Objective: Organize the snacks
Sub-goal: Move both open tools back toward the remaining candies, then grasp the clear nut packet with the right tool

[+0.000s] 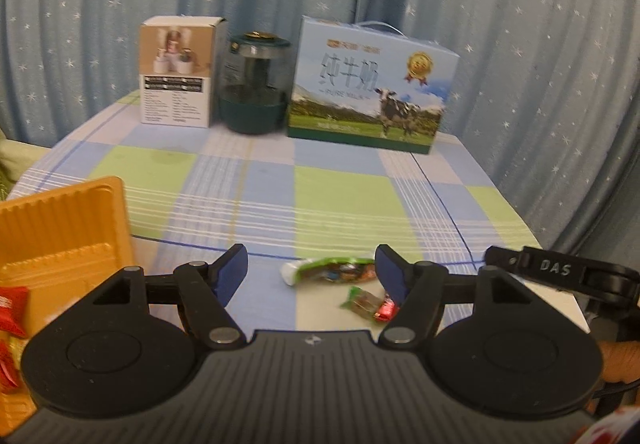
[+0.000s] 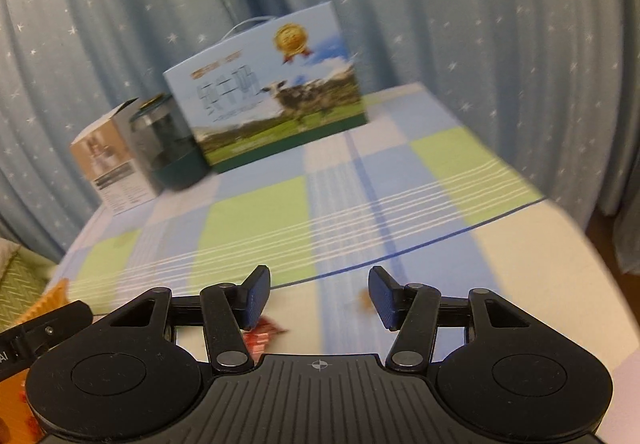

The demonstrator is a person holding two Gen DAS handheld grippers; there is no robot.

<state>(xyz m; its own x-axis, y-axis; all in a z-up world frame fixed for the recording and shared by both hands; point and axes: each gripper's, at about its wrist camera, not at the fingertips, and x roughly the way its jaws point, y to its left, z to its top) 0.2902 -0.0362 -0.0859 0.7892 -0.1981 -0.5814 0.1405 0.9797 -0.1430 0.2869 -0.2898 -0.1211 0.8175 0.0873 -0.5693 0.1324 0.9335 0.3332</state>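
The checked tablecloth's (image 1: 320,179) middle lies open. A white carton (image 1: 178,71), dark green jar (image 1: 254,81) and blue milk box (image 1: 370,83) block the far edge; a ribbed orange plastic tray (image 1: 66,228) blocks near left.

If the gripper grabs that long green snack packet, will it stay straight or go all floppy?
Probably a bit floppy: the long green snack packet looks like thin, crinkly wrapper lying flat on the tablecloth. It likely weighs little, so a nudge could slide it. The shiny film may slip, so pinching its middle seems safest.

The orange tray (image 1: 60,236) is cut by the left wrist view's left edge, and so are the red packets (image 1: 12,308) in it. The small red snack (image 1: 387,310) hides partly behind a finger. The right wrist view is motion-blurred; the brownish spot (image 2: 363,302) there cannot be identified.
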